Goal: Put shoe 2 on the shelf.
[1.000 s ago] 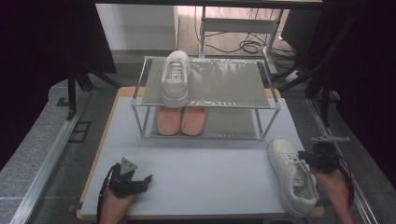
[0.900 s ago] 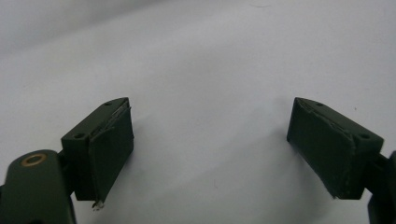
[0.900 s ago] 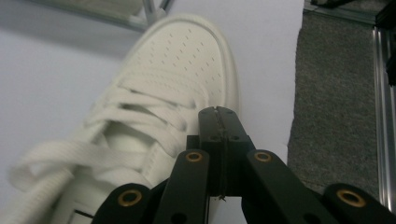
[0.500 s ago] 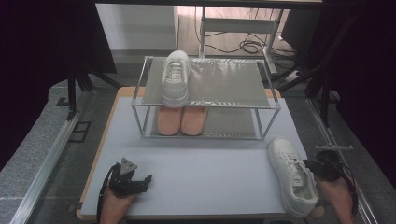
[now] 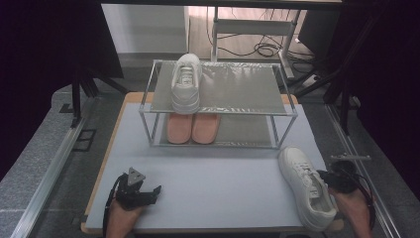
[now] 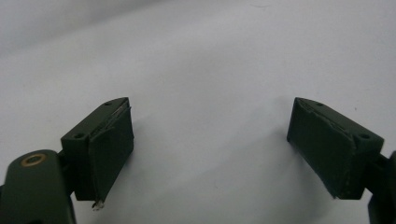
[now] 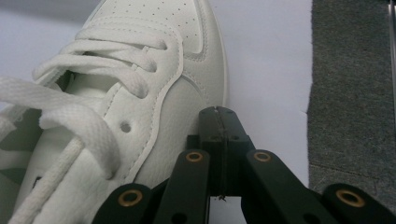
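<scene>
Dim workroom, cables on the floor beyond; pale table with a wooden rim carries everything. Two-tier metal shoe rack stands along the table's far edge. On its top shelf, toward the left end, one white sneaker sits toe pointing away. On the bottom shelf, directly under it, a pair of pink slippers.

Second white sneaker lies on the table at the near right corner, toe toward the rack, heel just over the near edge. I judge it the mate of the one shelved, so the job reads about half done: one shoe up, one to go.

My right gripper rests just beside this sneaker's outer side, jaws pressed together with nothing between them; whether it touches the leather I cannot tell. No hold yet: it must spread, take the shoe and carry it up beside its mate.

My left gripper idles near the near left corner, jaws spread wide over bare table.
</scene>
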Demonstrator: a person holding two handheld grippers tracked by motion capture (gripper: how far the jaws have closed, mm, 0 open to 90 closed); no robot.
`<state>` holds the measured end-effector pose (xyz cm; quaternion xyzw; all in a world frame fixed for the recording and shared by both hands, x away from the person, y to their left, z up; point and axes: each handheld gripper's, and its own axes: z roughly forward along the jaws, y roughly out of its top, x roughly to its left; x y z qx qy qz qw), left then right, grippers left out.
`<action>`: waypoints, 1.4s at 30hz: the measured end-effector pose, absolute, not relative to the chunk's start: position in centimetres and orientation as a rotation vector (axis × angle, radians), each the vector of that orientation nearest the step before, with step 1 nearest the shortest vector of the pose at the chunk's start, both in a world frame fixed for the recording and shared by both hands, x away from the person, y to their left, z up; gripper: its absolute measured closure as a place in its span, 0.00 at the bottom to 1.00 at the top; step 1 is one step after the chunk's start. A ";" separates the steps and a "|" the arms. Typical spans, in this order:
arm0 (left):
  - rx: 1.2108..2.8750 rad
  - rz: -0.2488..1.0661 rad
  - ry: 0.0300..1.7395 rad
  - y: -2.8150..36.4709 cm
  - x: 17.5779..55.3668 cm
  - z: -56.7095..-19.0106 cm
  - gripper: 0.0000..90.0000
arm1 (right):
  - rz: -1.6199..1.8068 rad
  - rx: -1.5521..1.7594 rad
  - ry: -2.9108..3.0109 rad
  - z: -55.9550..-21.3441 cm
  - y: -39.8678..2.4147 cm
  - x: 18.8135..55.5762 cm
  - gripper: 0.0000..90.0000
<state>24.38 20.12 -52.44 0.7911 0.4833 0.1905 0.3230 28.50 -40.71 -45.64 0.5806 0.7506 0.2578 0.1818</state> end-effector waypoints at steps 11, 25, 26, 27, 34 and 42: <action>2.076 0.501 1.268 20.1 24.4 -52.4 0.16 | 0.722 1.641 2.148 -45.9 -41.0 27.9 1.00; 2.076 0.501 1.268 20.1 24.4 -52.4 0.16 | 0.758 1.624 2.183 -46.1 -39.1 27.8 1.00; 2.076 0.501 1.268 20.1 24.4 -52.4 0.16 | 0.762 1.624 2.189 -46.1 -38.8 27.8 1.00; 2.076 0.501 1.268 20.1 24.4 -52.4 0.16 | 0.764 1.617 2.196 -46.1 -38.6 27.8 1.00; 2.076 0.501 1.268 20.1 24.4 -52.4 0.16 | 0.775 1.580 2.235 -46.1 -36.7 28.1 1.00; 2.076 0.501 1.268 20.1 24.4 -52.4 0.16 | 0.795 1.539 2.279 -46.2 -34.8 28.6 1.00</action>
